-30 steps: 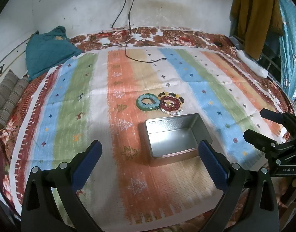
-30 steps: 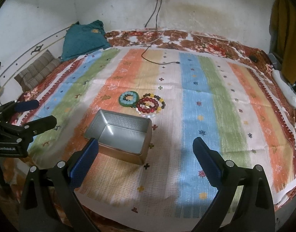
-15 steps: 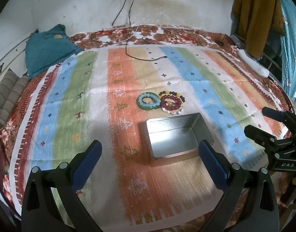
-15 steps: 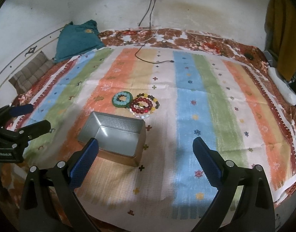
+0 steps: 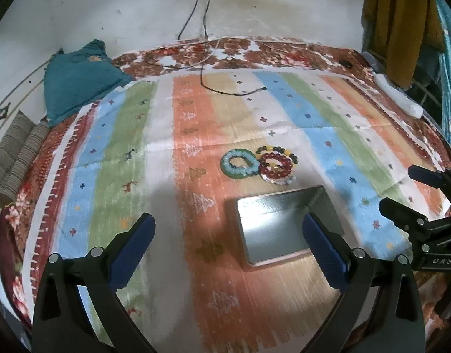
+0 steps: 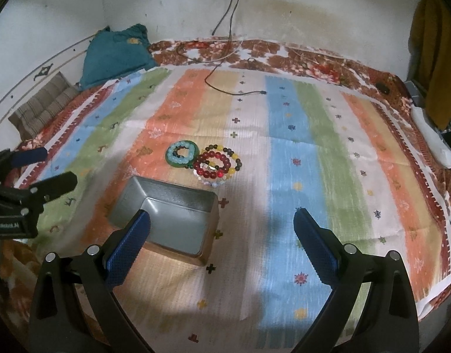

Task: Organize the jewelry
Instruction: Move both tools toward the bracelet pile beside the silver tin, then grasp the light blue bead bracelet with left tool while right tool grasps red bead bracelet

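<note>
I am holding my left gripper [image 5: 228, 242] above the striped woven cloth [image 5: 131, 158] with its 2 blue-padded fingers [image 5: 131, 245] spread wide, gripping nothing and touching nothing. My right gripper [image 6: 222, 245] is hovering the same way, its jaws standing wide apart and bare, with its left pad showing in front of the near corner of the open rectangular silver metal tin [image 6: 178, 220]. In the left wrist view that tin [image 5: 280, 229] is sitting on the orange stripe, its shiny inside showing no jewelry, and my right gripper [image 5: 414, 194] is showing at the right edge just beyond it. The jewelry is lying on the cloth just behind the tin: a teal-green ring with a pale blue bead bracelet [image 5: 238, 163] resting on it, and touching it on the right a stack of beaded bracelets, dark red on top with yellow, dark and white beads around it [image 5: 277, 166]. From the right wrist view the teal set [image 6: 182, 154] and the red stack [image 6: 216, 164] are lying side by side, near the tin's far rim. A black cable [image 5: 222, 89] is trailing from the wall onto the cloth, well apart from the jewelry.
</note>
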{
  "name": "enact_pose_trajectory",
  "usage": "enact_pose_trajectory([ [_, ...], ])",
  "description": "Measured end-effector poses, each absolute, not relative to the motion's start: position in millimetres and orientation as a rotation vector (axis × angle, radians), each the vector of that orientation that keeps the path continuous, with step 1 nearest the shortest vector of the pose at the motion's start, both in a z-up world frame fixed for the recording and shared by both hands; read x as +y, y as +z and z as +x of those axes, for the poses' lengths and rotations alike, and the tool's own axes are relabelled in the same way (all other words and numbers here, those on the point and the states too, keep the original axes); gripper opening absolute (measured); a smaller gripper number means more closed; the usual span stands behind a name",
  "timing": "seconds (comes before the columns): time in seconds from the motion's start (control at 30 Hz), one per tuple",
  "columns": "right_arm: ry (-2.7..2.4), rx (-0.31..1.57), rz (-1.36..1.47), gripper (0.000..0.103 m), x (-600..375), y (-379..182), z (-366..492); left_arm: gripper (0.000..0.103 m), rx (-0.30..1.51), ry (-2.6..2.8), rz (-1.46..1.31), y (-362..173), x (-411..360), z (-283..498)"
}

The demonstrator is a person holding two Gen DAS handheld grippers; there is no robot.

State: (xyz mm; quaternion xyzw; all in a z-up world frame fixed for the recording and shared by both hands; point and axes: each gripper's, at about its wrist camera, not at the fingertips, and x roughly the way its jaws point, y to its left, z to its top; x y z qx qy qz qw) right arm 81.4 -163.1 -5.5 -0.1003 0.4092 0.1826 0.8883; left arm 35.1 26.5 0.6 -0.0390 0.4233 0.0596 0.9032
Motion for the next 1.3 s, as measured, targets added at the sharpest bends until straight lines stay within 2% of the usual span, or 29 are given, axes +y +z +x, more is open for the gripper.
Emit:
enact_pose_trajectory([
  [0.63,0.367,0.951,-0.122,0.099,-161,-18,135,0.097,0.935,0.172,-0.082,-8,41,92],
  [1.3,0.350,1.028,-0.167,0.099,-141,-39,174,0.097,1.025,0.203,-0.027,-34,45,147],
])
